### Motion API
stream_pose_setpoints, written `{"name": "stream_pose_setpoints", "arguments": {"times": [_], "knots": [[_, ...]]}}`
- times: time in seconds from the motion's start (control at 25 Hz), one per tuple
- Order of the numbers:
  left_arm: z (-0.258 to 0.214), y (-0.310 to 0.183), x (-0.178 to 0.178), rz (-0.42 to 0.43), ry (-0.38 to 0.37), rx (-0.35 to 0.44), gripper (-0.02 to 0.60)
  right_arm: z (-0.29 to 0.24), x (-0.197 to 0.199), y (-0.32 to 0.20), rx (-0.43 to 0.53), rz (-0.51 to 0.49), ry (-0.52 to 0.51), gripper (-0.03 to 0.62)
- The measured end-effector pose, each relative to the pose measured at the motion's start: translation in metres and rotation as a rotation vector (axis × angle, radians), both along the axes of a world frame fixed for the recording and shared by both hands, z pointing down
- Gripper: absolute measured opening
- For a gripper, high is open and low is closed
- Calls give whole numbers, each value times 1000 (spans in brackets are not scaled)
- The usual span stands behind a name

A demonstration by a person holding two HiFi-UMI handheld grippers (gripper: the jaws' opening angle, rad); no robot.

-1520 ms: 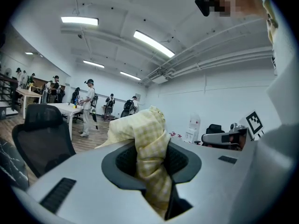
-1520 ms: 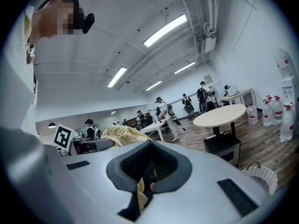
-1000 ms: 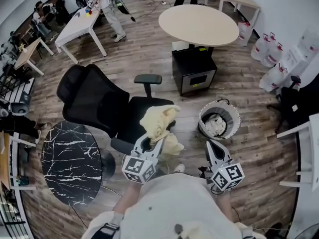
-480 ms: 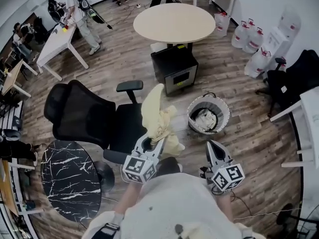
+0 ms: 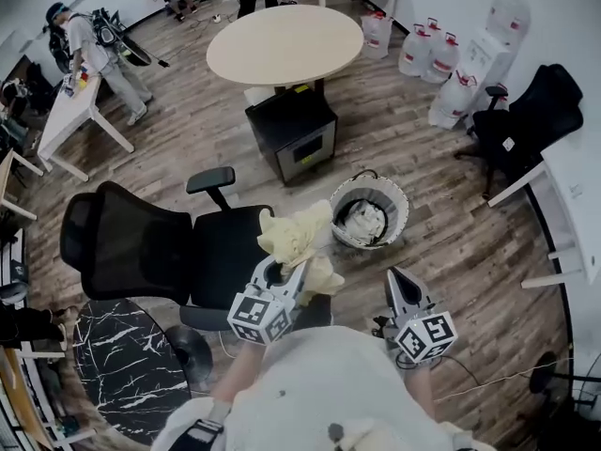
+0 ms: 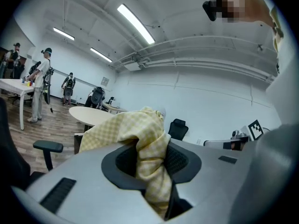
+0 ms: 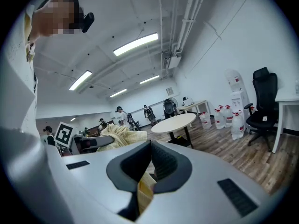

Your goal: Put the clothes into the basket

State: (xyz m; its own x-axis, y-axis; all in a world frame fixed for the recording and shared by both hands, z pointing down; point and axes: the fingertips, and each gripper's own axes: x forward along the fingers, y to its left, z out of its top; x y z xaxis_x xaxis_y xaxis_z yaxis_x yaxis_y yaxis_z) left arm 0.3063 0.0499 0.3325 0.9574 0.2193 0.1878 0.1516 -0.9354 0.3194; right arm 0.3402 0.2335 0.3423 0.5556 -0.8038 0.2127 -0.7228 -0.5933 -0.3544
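Observation:
A pale yellow checked cloth [image 5: 299, 238] hangs bunched from my left gripper [image 5: 291, 269], whose jaws are shut on it. In the left gripper view the cloth [image 6: 140, 139] is pinched between the dark pads [image 6: 180, 160] and folds over the top. The round basket [image 5: 394, 191] stands on the floor just right of the cloth and holds white clothes [image 5: 364, 222]. My right gripper [image 5: 394, 276] is lower right of the basket, its jaws together and empty. In the right gripper view [image 7: 150, 146] the pads meet, and the yellow cloth [image 7: 119, 133] shows at the left.
A black office chair [image 5: 160, 247] stands left of the cloth, and a black cabinet [image 5: 293, 132] is behind the basket under a round table [image 5: 285, 43]. There is a marble-topped table [image 5: 127, 350] at lower left. Water jugs [image 5: 441, 64], another chair [image 5: 535, 111] and a white desk [image 5: 577, 186] are on the right.
Both grippers have swung right across the room. The basket now lies closer to the held cloth. The cloth flapped upward half a second ago and is bunched lower now.

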Motion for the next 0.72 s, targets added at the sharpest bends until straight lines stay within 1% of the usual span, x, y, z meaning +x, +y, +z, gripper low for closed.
{"name": "stream_pose_setpoints", "arguments": {"times": [0.12,0.36,0.56,0.72], "knots": [[-3,11,35,54,-4,1,124,-6,24,10,-3,46,-4,9],[-9,28,105,160,13,6,124,-9,75,20,-15,125,8,9],[-1,24,160,214,-4,-4,124,-9,109,16,-77,161,32,9],[9,25,209,278,-18,-14,124,-7,143,16,-101,219,35,9]]}}
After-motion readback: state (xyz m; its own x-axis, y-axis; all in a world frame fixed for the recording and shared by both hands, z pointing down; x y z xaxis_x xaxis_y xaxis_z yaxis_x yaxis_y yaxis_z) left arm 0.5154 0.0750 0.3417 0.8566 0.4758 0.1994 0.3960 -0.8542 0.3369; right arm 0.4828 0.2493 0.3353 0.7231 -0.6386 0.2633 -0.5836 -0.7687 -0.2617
